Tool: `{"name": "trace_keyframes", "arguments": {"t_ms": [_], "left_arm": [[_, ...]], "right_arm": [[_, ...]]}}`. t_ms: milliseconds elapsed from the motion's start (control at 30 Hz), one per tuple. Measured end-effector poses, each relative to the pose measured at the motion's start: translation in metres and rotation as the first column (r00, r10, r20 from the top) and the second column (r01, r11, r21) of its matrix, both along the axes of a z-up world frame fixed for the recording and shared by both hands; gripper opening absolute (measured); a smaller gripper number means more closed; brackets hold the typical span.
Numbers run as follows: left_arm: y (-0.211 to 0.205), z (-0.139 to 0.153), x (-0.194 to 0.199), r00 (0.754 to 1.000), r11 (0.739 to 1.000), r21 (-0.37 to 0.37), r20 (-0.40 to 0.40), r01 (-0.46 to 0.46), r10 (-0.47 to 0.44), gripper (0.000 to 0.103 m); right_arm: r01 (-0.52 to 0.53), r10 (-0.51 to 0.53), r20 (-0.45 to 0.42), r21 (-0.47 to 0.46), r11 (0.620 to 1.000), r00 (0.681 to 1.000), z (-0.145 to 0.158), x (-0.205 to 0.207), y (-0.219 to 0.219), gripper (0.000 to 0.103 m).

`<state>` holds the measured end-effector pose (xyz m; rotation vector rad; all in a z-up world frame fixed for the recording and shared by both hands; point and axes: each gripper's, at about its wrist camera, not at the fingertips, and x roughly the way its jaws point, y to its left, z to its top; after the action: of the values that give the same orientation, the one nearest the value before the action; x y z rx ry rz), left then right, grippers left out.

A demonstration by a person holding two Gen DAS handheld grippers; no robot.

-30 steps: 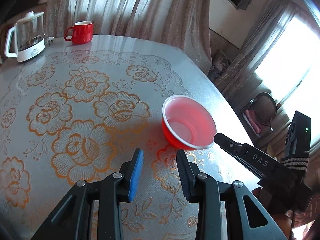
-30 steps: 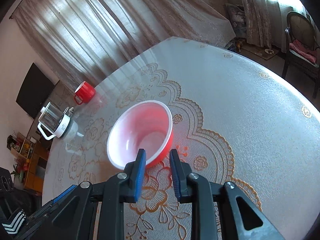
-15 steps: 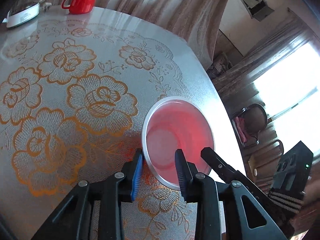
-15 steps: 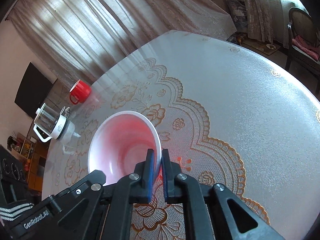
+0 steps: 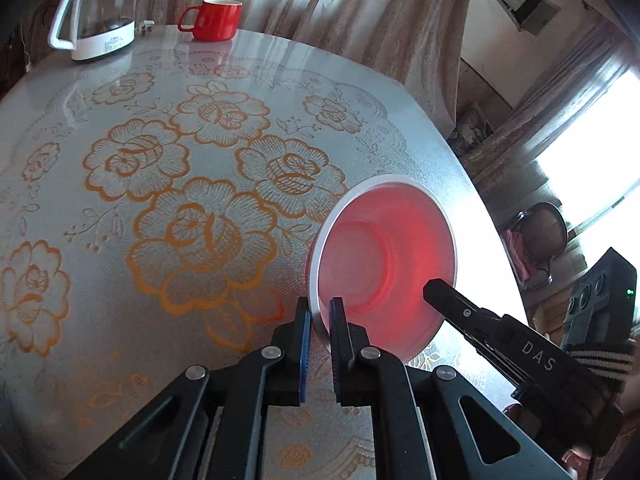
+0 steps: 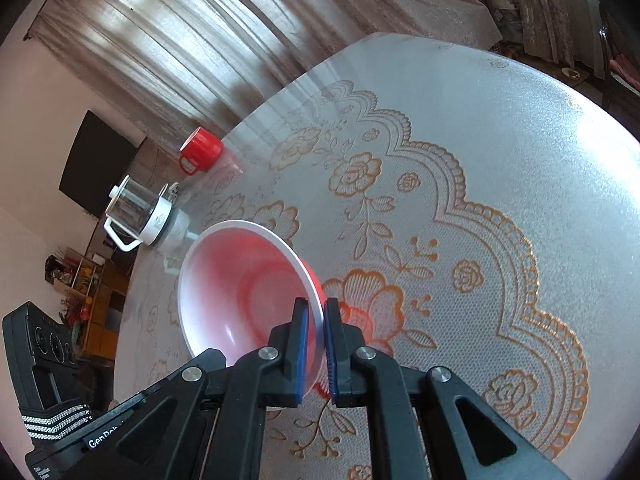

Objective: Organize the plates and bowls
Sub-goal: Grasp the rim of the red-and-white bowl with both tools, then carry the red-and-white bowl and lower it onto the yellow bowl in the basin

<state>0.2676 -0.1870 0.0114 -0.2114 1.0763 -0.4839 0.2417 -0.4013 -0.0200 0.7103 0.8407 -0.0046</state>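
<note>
- The red bowl is the thing to look at; it has a white rim and a pink inside.
- The bowl is tipped up on its side, so its open mouth faces the left camera.
- The left tongs are closed tight on the near rim of the bowl; they have just squeezed shut on it, with one blue pad outside and one pad inside.
- The right tongs are pinching the rim of the bowl too, on the other side.
- In the left view, the right tongs reach in from the right of the bowl, with their tip at the bowl's rim.
- The bowl is over the counter, which has a lacy cloth with orange flowers.
- I can't quite tell if the bottom of the bowl touches the counter or is just above it.
- A red mug stands far behind the bowl, at the back edge of the counter.
- A glass kettle with a white base stands just left of the mug.
- Curtains hang behind the counter, far back from the bowl.
</note>
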Motion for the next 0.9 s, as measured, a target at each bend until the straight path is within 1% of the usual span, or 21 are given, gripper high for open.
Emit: {"name": "trace_keyframes", "arguments": {"t_ms": [233,400,500,733,900], "left_arm": [[0.041,0.01,-0.027,0.999,1.0,-0.008,0.048,-0.022,0.022,0.009],[0.075,0.015,-0.046,0.997,0.998,-0.025,0.066,-0.05,0.052,0.009],[0.092,0.021,-0.059,0.993,0.998,-0.02,0.093,-0.066,0.068,0.009],[0.138,0.036,-0.083,0.978,0.991,-0.029,0.158,-0.131,0.134,0.009],[0.177,0.039,-0.098,0.966,0.981,-0.056,0.17,-0.188,0.195,0.009]], "right_arm": [[-0.065,0.065,0.015,0.028,0.997,0.998,0.004,-0.014,0.033,0.007],[-0.116,0.116,0.027,0.029,0.993,0.993,0.01,-0.023,0.062,0.007],[-0.146,0.145,0.034,0.026,0.989,0.989,0.015,-0.026,0.079,0.007],[-0.227,0.226,0.052,0.014,0.974,0.973,0.027,-0.032,0.125,0.007],[-0.296,0.295,0.065,0.006,0.955,0.953,0.037,-0.034,0.161,0.007]]}}
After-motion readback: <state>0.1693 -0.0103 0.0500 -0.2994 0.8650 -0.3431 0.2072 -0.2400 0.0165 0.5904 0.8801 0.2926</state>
